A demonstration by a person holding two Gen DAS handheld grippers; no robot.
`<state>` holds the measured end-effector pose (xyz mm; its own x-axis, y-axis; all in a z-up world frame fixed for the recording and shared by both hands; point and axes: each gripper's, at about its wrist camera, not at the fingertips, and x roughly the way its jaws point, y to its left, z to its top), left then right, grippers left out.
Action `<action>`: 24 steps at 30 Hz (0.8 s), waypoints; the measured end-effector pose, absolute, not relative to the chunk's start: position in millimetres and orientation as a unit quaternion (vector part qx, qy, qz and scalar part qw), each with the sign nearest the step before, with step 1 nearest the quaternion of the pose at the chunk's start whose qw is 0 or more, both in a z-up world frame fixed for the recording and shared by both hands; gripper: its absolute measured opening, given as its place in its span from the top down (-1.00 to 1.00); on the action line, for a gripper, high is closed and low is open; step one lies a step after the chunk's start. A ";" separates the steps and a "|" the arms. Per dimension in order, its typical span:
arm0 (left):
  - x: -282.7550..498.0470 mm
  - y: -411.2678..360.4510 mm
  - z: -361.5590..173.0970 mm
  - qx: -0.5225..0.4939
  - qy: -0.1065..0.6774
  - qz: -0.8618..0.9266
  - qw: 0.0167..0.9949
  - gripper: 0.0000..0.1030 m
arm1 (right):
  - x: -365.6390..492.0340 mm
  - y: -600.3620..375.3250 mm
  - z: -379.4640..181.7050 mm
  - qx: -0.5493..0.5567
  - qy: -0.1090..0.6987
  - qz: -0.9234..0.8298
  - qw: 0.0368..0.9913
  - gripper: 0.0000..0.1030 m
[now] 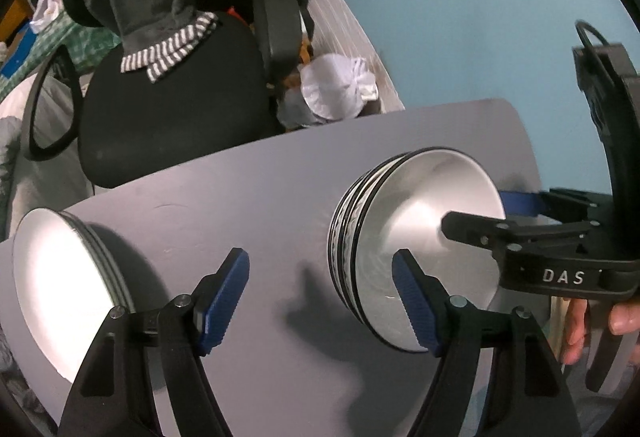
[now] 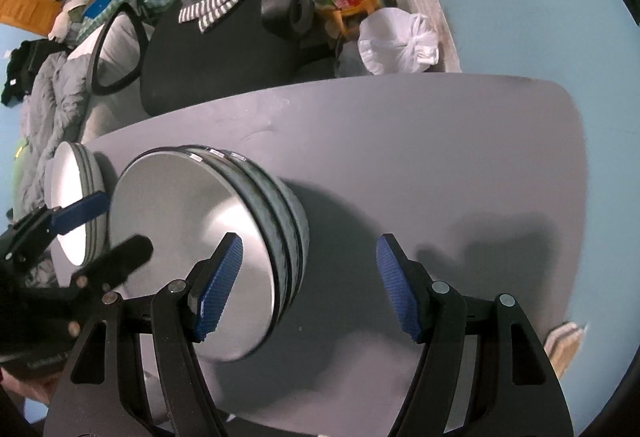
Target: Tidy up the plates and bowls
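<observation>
Both grippers, left gripper (image 1: pixel 320 301) and right gripper (image 2: pixel 308 285), hang with jaws apart and empty over the tabletop (image 2: pixel 400 141). I judge either one could clip the bowl stack's (image 1: pixel 400 237) rim and topple it. Plates (image 1: pixel 68 285) sit left, cut off by the tabletop edge; count unclear.

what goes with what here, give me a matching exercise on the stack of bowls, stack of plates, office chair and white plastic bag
Things:
1. stack of bowls
2. stack of plates
3. office chair
4. white plastic bag

Descriptions:
A. black, a striped garment draped over it
B. on the floor beyond the table's far edge
C. near the table's left edge, flat white
D. mid-table, patterned grey sides

Pairs: 1-D, 2-C, 3-A, 4-B
</observation>
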<state>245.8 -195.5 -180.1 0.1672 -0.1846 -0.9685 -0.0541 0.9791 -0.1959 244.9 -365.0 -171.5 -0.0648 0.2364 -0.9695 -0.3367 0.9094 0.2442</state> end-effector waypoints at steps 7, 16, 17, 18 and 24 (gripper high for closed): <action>254.0 -200.2 -202.9 -0.084 0.667 -0.041 0.739 -0.47 | 250.0 -367.3 -188.5 -0.024 0.719 0.203 0.664 -0.34; 263.4 -209.1 -208.1 -0.091 0.672 -0.070 0.732 -0.06 | 251.2 -363.5 -187.6 -0.031 0.712 0.218 0.666 -0.30; 264.6 -209.9 -208.5 -0.094 0.673 -0.071 0.730 -0.06 | 251.7 -362.7 -187.6 -0.031 0.712 0.221 0.665 -0.25; 265.5 -210.4 -209.2 -0.097 0.674 -0.072 0.729 -0.06 | 252.2 -362.1 -187.8 -0.030 0.713 0.224 0.663 -0.18; 269.5 -210.7 -213.2 -0.115 0.682 -0.073 0.719 -0.07 | 257.5 -360.3 -191.6 -0.018 0.730 0.227 0.644 -0.08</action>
<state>269.5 -210.7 -213.2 0.0599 -0.2617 -0.9633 -0.0511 0.9630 -0.2648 257.5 -360.3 -191.6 -0.1702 0.2661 -0.9488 -0.3193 0.8960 0.3085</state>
